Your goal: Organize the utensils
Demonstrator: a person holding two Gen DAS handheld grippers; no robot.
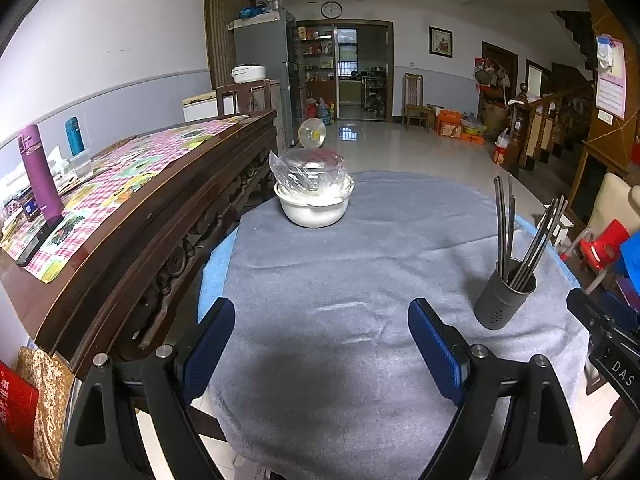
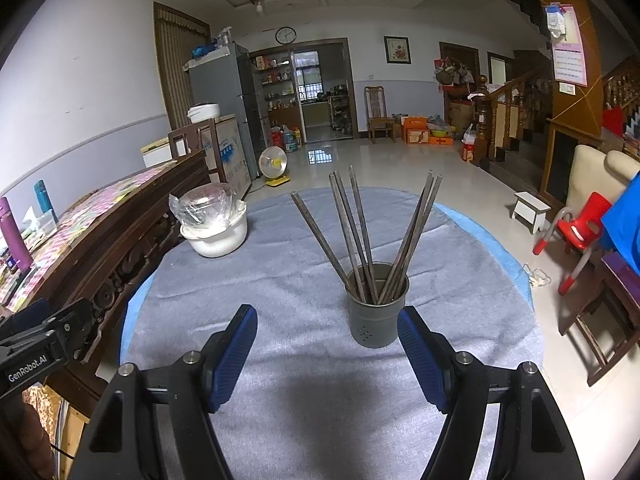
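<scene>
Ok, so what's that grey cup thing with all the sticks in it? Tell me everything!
The grey cup is a round holder that looks like dull metal, with small holes near its bottom. It stands upright on the grey cloth. Long dark chopsticks stand inside, fanning outward and leaning on its rim. Nothing grips it; the right gripper is open just in front of it.

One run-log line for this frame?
left gripper open, empty | right gripper open, empty | chopsticks upright in grey holder | covered white bowl untouched
</scene>
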